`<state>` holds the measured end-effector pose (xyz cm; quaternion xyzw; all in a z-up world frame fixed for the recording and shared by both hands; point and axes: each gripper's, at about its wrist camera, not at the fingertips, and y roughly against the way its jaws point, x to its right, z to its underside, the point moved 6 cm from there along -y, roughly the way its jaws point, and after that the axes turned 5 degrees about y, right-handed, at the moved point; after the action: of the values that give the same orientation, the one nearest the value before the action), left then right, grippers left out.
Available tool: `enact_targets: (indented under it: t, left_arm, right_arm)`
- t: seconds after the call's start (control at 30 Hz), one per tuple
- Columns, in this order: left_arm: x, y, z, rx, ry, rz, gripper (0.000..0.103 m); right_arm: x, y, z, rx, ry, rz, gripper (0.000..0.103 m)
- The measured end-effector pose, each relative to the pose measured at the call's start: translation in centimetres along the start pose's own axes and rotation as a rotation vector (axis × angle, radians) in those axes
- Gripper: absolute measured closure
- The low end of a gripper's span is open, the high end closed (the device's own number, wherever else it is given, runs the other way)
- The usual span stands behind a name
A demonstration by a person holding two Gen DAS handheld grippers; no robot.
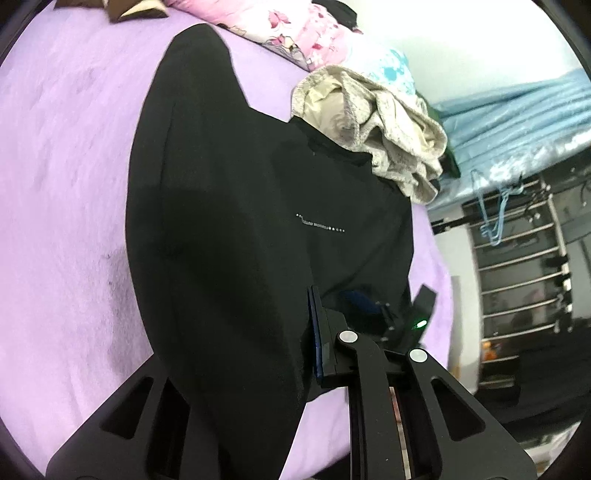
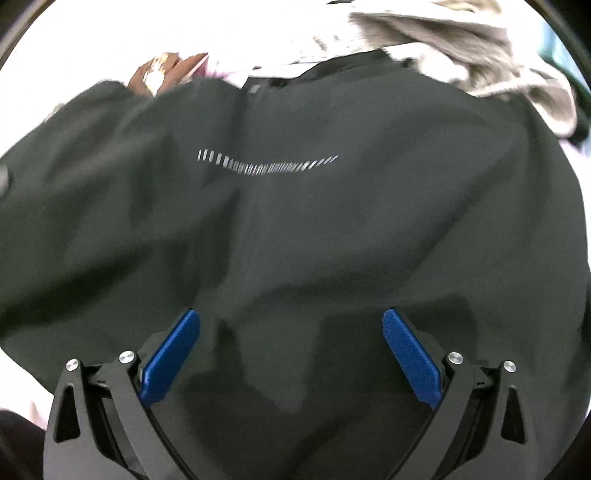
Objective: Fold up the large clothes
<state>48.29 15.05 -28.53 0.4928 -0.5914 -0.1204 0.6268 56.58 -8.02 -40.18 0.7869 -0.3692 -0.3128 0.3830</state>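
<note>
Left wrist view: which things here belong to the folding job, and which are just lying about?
Job:
black garment
left gripper, shut on it
right gripper, open above it

Lying about:
beige crumpled cloth
pink floral bedding
blue hangers
purple bedspread

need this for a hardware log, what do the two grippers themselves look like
Both are matte black plastic frames with triangular cut-outs and round silver pivot bolts. The right gripper has two ribbed bright blue finger pads. The left gripper shows a blue pad edge; a small green light glows nearby.
</note>
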Motion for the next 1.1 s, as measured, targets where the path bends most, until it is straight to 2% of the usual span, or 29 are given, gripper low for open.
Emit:
enact_targets:
  t: [0.2, 0.27, 0.37, 0.47, 0.6, 0.77, 1.1]
  left_arm:
    - [4.3, -0.2, 0.7, 0.007, -0.084, -0.108, 0.089]
    - [6.3, -0.7, 1.1, 0.013, -0.116, -0.138, 0.089]
    - [9.0, -1.6, 1.6, 0.026, -0.139, -0.154, 0.089]
    - [11.8, -2.8, 2.2, 0.019, -0.168, -0.168, 0.089]
    - [14.9, -5.1, 3.2, 0.004, -0.202, -0.189, 0.089]
    - [17.6, -8.4, 4.5, -0.002, -0.218, -0.215, 0.089]
    - [19.9, -16.6, 7.9, 0.06, -0.254, -0.367, 0.091]
  right_arm:
    - [3.7, 4.4, -1.5, 0.06, -0.203, -0.174, 0.005]
    - [4.8, 5.7, -1.6, 0.076, -0.252, -0.205, 0.005]
    - [6.5, 7.2, -1.3, 0.109, -0.255, -0.17, 0.005]
    - [9.2, 7.6, -0.6, 0.093, -0.284, -0.139, 0.005]
    - [12.1, 9.5, 0.2, 0.125, -0.405, -0.22, 0.005]
    - [15.1, 12.1, 1.0, 0.186, -0.461, -0.23, 0.005]
    - [16.3, 11.9, 2.0, 0.191, -0.575, -0.408, 0.005]
